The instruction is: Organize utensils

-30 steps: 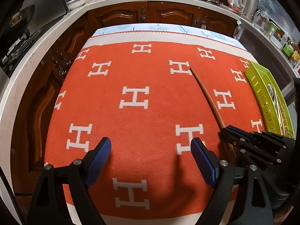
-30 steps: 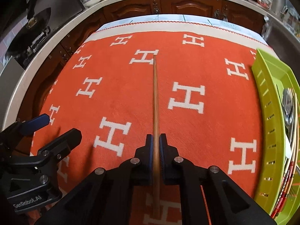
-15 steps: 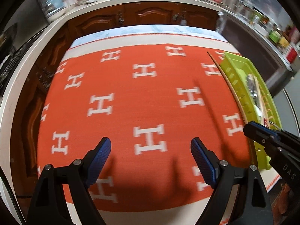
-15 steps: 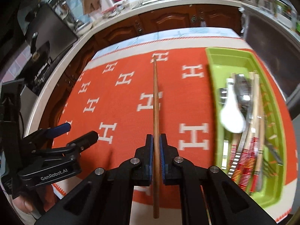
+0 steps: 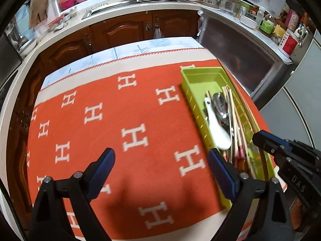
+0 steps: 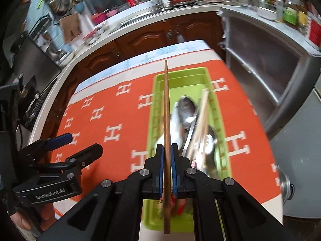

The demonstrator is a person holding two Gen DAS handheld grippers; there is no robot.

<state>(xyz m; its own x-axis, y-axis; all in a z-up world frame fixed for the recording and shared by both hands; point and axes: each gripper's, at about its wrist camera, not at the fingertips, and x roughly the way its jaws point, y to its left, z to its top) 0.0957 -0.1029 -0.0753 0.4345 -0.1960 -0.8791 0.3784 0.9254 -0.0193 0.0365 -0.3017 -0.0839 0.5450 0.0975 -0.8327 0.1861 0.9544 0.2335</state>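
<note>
My right gripper is shut on a long brown wooden chopstick and holds it lengthwise above the green utensil tray. The tray holds a white spoon, a metal spoon, chopsticks and other utensils. In the left wrist view the tray lies at the table's right side, and the right gripper hovers over its near right part. My left gripper is open and empty above the orange cloth, left of the tray.
An orange tablecloth with white H marks covers the table. Wooden cabinets and a counter with a sink and dishes run behind it. A steel appliance stands to the right of the table.
My right gripper has carried the chopstick rightward from over the cloth to above the green tray. My left gripper has followed to the right, staying open.
</note>
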